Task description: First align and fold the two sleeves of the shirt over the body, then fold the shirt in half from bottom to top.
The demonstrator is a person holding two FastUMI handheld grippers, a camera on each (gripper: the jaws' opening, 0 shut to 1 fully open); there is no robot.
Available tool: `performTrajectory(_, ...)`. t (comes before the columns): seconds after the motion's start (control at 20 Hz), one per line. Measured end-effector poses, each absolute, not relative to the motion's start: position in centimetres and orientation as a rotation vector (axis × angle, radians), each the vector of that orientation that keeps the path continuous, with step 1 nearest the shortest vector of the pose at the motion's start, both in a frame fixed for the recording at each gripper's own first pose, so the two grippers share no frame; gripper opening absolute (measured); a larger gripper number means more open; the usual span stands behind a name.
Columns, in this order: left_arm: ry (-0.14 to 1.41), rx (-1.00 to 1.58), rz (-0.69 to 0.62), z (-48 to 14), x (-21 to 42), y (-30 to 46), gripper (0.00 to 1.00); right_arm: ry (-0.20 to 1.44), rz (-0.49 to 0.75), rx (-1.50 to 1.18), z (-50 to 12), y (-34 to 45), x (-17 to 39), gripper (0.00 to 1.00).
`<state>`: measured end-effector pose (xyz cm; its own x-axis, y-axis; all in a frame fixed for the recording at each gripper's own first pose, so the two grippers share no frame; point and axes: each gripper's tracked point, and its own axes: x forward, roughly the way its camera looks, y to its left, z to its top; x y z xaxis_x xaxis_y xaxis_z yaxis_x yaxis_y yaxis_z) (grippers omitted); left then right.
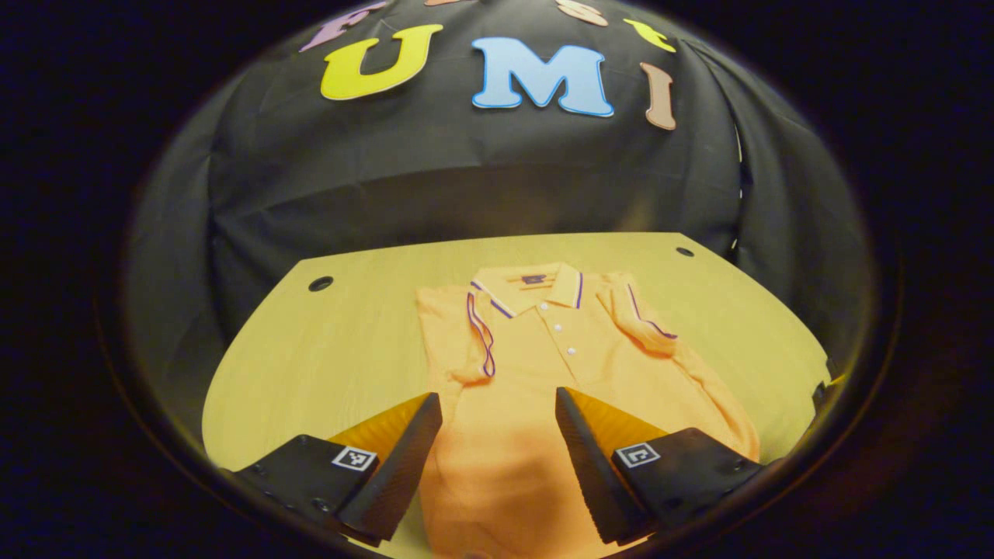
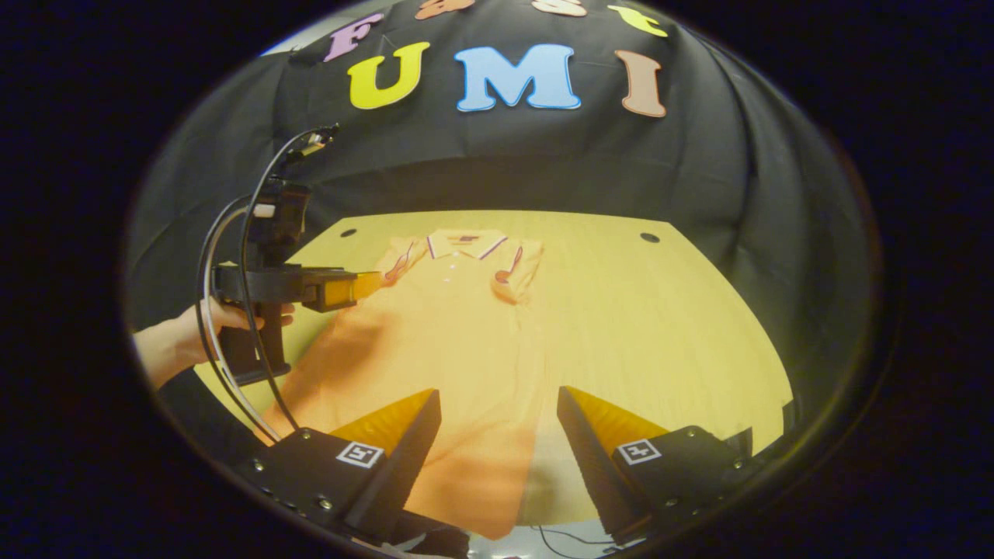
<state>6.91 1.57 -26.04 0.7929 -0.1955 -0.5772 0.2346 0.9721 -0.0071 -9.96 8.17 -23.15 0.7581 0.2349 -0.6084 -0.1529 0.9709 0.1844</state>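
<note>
- The shirt (image 1: 528, 365) lies flat on the table (image 1: 311, 365), collar far, both sleeves already folded onto the body.
- Left gripper (image 1: 497, 435) and right gripper (image 2: 497, 435) hover released, holding nothing.
- Next, I judge: pinch both hem corners evenly and lift together.
- Soft knit cloth, smooth wooden top.

Shirt (image 2: 435, 349) apparently flat, jaws apart.

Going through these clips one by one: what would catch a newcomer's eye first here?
An orange polo shirt lies flat in the middle of a pale wooden table, collar toward the booth's wall, both sleeves already folded in over the body. The left gripper hangs over the shirt's lower part with its jaws apart. In the right gripper view, a hand holds that gripper at the left, and the right gripper is open over the hem.
</note>
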Motion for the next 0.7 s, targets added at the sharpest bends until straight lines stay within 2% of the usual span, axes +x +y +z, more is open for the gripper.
performTrajectory(0.35,0.689,0.033,-0.218,-28.5,-3.4,3.8,0.95,0.774,0.22,0.145,-27.0,8.4,-16.3,0.94)
performTrajectory(0.7,0.728,0.039,-0.187,-29.8,-11.5,6.9,0.95,0.84,0.226,0.146,-29.8,8.7,-19.4,0.94)
